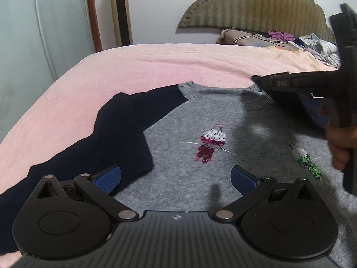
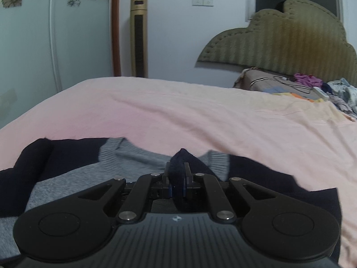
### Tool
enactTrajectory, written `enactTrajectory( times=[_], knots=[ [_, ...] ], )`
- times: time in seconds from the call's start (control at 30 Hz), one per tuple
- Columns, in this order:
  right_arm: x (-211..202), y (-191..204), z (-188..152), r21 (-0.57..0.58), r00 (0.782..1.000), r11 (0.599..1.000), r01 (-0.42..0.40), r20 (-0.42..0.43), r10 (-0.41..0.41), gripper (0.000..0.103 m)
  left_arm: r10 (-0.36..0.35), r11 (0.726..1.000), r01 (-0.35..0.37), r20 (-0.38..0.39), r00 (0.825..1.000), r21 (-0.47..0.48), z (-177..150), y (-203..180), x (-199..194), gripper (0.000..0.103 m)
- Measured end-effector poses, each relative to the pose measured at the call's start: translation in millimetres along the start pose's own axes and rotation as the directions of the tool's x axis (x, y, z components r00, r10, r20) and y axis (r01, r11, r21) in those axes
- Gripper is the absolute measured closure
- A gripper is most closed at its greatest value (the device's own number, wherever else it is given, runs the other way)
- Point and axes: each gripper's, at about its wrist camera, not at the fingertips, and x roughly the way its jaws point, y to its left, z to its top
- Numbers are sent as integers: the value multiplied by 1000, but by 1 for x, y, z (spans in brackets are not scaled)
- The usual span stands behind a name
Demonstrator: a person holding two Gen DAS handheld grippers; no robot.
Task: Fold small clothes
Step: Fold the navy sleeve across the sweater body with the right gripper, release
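A small grey sweater (image 1: pixel 178 134) with navy sleeves and sequin birds lies front up on the pink bedsheet (image 1: pixel 111 71). Its left navy sleeve (image 1: pixel 120 134) is spread out to the left. My left gripper (image 1: pixel 176 176) is open and empty, low over the sweater's lower front. My right gripper (image 2: pixel 177 178) is shut on the right navy sleeve (image 2: pixel 178 167) and holds it above the sweater near the grey collar (image 2: pixel 116 154). The right gripper also shows in the left wrist view (image 1: pixel 290 82) at the right, over the sweater's right shoulder.
A pile of clothes and a pillow (image 1: pixel 290 40) lies at the head of the bed by the olive headboard (image 1: pixel 256 6). A gold tower fan (image 2: pixel 138 38) and a wardrobe (image 2: pixel 33 33) stand beyond the bed's far side.
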Motion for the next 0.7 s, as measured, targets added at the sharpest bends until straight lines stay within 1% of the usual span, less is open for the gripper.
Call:
enactTrajectory(
  times=[0.4,0.5,0.6,0.7],
  knots=[
    [28,58,10,-48,994,994,-102,-31,101,95,21,999,-22,-15,1000,-45,-4,16,-5,0],
    [34,67,7,-56,993,992,-114,-43,112,95,23,998,-24,-23,999,-59,-4,20,-6,0],
    [45,73,2,-60,988,989,-134,-88,128,94,20,997,-22,-28,999,-69,-4,21,-7,0],
    [54,74,-4,-59,980,987,-148,-141,139,91,23,997,-25,-25,999,-70,-5,22,-10,0]
  ],
)
